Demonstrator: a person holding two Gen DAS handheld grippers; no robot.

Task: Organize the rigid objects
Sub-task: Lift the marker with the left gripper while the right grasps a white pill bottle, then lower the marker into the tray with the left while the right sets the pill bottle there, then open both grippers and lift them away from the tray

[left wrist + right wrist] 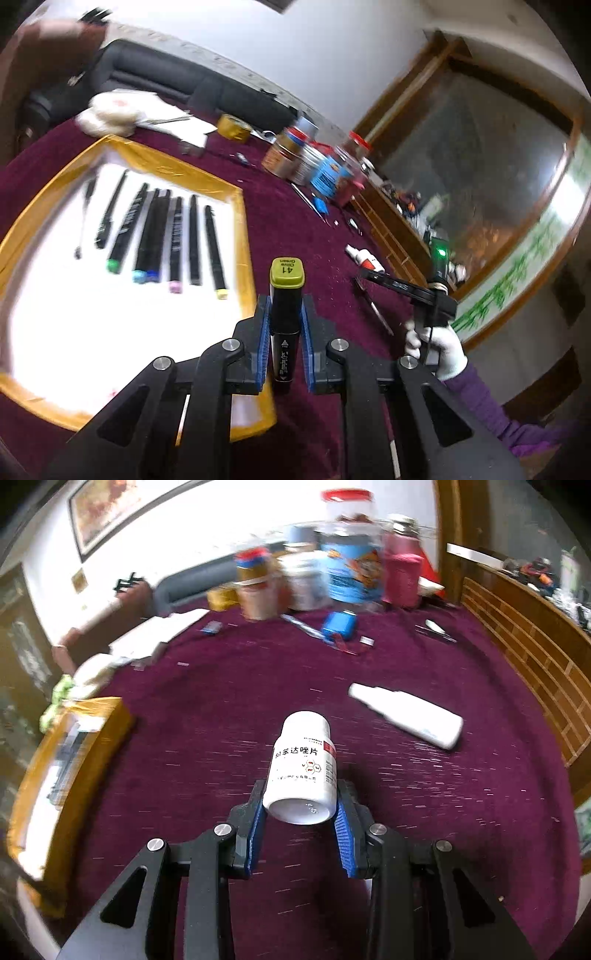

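Observation:
My left gripper (286,302) is shut on a black marker (285,325) with an olive-green cap, which stands up between the blue pads just right of the tray. The white tray (242,236) with a yellow taped rim holds a row of several black markers (155,229) with coloured ends. My right gripper (301,794) is shut on a white pill bottle (303,768), cap pointing away, above the maroon cloth. In the left wrist view a white-gloved hand (436,343) holds that right gripper at the right.
A white spray bottle (406,712) lies on the cloth ahead and to the right. Jars and cans (351,568) crowd the far side, with a small blue box (340,626) and pens in front. The tray (92,716) is at left, and a wooden rail (535,657) lines the right.

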